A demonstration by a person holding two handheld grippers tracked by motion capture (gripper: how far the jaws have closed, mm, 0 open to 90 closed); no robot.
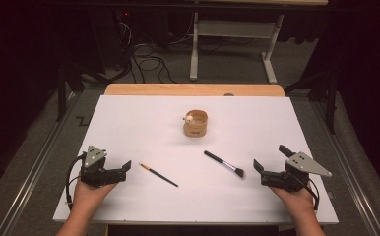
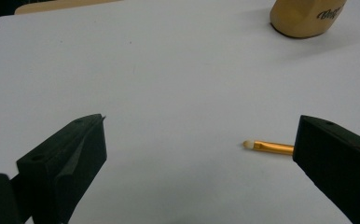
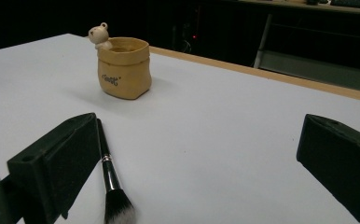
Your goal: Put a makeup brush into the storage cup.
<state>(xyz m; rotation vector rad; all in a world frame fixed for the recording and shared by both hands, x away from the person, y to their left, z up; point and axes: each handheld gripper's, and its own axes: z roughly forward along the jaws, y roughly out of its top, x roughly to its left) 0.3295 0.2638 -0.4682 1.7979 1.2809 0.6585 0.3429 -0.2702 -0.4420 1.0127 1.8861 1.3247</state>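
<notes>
brushes (image 1: 224,164) on white table (image 1: 143,118), grey carpet, dark room

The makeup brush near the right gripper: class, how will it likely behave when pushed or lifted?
The makeup brush lies flat on the white table; its slim round black handle would probably roll if nudged sideways. Its fluffy bristle head looks soft and should squash, so grip the stiff handle. It seems light.

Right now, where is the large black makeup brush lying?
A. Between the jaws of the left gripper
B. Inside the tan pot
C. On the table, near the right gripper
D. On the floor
C: the makeup brush lies flat on the white table, just left of the right gripper.
</notes>
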